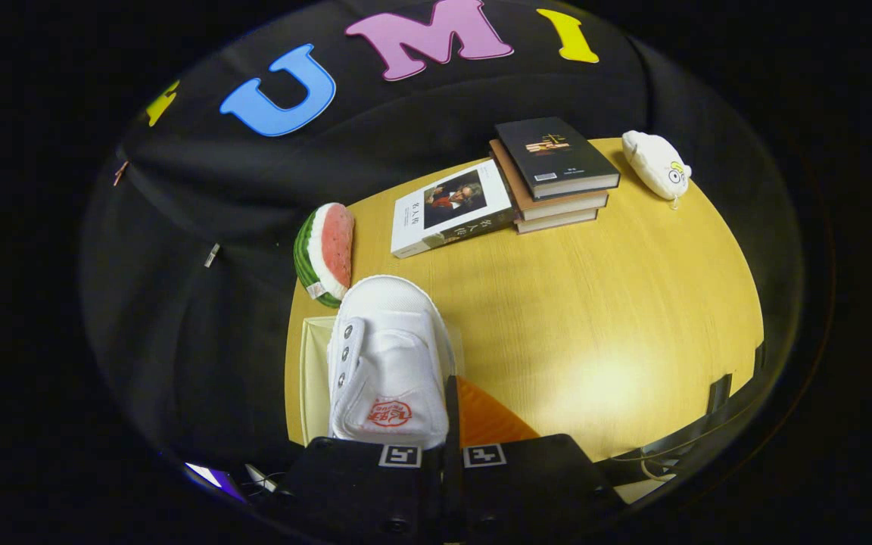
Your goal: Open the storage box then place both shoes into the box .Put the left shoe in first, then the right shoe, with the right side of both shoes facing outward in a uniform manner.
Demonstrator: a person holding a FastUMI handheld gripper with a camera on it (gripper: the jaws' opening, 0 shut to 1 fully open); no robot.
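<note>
A white canvas shoe [387,356] with a red logo on its tongue hangs toe-forward just ahead of my fingers. My gripper [451,405] is shut, its fingers nearly together and pinching the shoe's right side wall. Below the shoe lies a pale storage box [313,375] at the table's near left corner, mostly hidden by the shoe. An orange surface [490,420] shows beside the fingers, under the shoe's right side; I cannot tell whether it is part of the box.
On the wooden table [618,303] beyond the shoe are a watermelon-slice toy [324,253], a single book [451,208], a stack of books [553,174] and a white plush toy [657,163] at the far right.
</note>
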